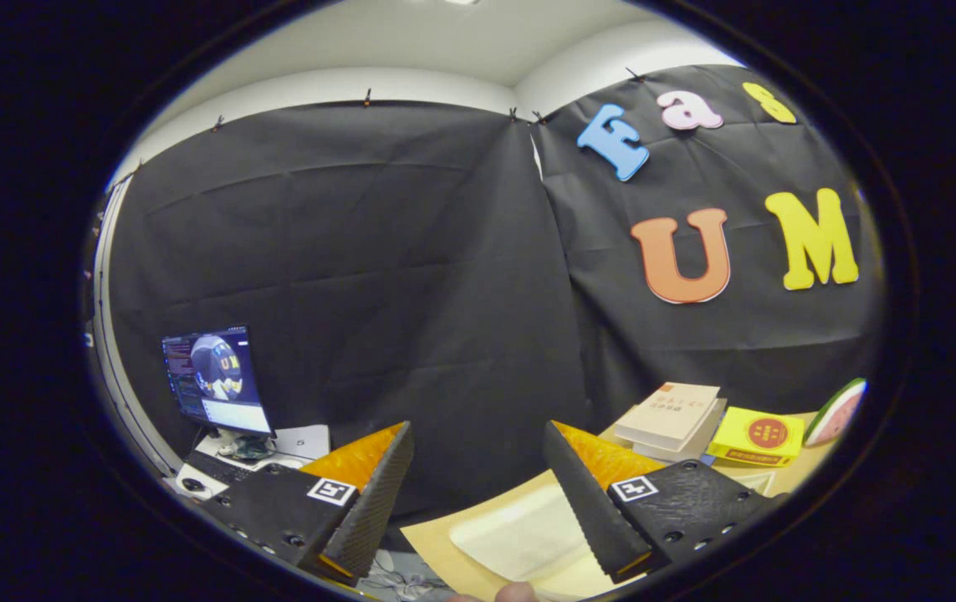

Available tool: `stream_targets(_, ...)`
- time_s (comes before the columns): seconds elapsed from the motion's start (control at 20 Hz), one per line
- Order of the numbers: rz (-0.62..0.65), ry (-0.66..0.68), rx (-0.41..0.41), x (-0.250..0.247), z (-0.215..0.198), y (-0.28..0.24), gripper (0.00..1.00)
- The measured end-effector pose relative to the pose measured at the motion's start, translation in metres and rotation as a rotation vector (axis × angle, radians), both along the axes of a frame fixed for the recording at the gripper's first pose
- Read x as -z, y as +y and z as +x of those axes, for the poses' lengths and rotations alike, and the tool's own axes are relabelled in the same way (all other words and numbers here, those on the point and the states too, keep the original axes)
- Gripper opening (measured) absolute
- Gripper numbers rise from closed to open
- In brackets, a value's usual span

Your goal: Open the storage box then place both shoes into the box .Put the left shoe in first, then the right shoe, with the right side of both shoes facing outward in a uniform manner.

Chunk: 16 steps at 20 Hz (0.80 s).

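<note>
Black cloth is hanging across white walls; a lit monitor is glowing beside a tan tabletop.

A recording booth in a lab: black cloth wall, a lit monitor far left, books on a desk at right.

One monitor on side desk. Two stacked books, one yellow box, one watermelon-slice toy on table. One gripper, two fingers spread apart, nothing between.
</note>
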State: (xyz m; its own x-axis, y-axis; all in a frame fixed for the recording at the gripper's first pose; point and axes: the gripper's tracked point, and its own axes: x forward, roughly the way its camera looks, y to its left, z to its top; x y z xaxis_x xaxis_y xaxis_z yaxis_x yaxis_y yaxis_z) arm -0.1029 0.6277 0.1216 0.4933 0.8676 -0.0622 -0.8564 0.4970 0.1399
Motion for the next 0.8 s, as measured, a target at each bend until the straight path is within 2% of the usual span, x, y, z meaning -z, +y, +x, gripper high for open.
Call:
stream_targets(0.35,-0.020,-0.108,0.221,0.010,0.046,-0.109,0.95)
stream_targets(0.55,0.004,-0.135,0.296,0.013,0.060,-0.195,0.95)
stream_targets(0.8,-0.034,-0.145,0.448,0.036,0.087,-0.309,0.95)
